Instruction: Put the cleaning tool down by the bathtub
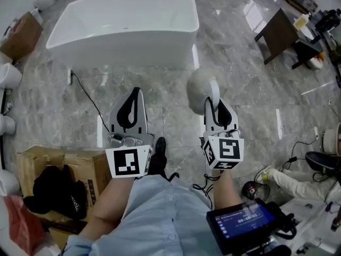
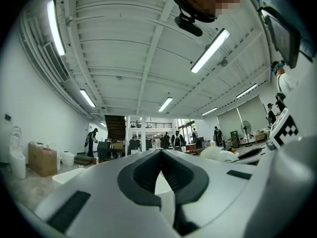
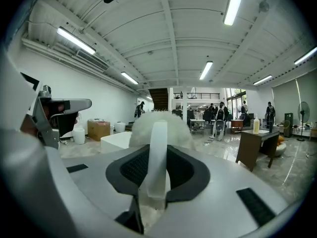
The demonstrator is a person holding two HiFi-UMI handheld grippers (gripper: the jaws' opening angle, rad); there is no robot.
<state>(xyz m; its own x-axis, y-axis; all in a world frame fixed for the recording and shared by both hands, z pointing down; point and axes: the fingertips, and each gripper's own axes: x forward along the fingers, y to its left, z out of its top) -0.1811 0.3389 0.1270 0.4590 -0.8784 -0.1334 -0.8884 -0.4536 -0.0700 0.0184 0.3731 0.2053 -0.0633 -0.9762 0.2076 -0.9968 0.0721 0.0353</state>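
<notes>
The white bathtub (image 1: pixel 125 28) stands on the marble floor at the top of the head view, ahead of both grippers. My right gripper (image 1: pixel 215 106) is shut on the white handle (image 3: pixel 157 152) of the cleaning tool. The tool's fluffy white head (image 1: pixel 200 87) sticks out past the jaws, above the floor and short of the tub's near right corner. In the right gripper view the head (image 3: pixel 148 125) hides part of the tub (image 3: pixel 115 142). My left gripper (image 1: pixel 136 94) hangs beside it to the left, shut with its tips together and nothing held; in its own view (image 2: pixel 161 152) the tips also meet.
A black cable (image 1: pixel 88 97) runs over the floor from the tub toward my left gripper. A cardboard box (image 1: pixel 58 167) with dark cloth sits at lower left. White toilets (image 1: pixel 8 76) line the left edge. A dark table (image 1: pixel 279 33) stands at upper right.
</notes>
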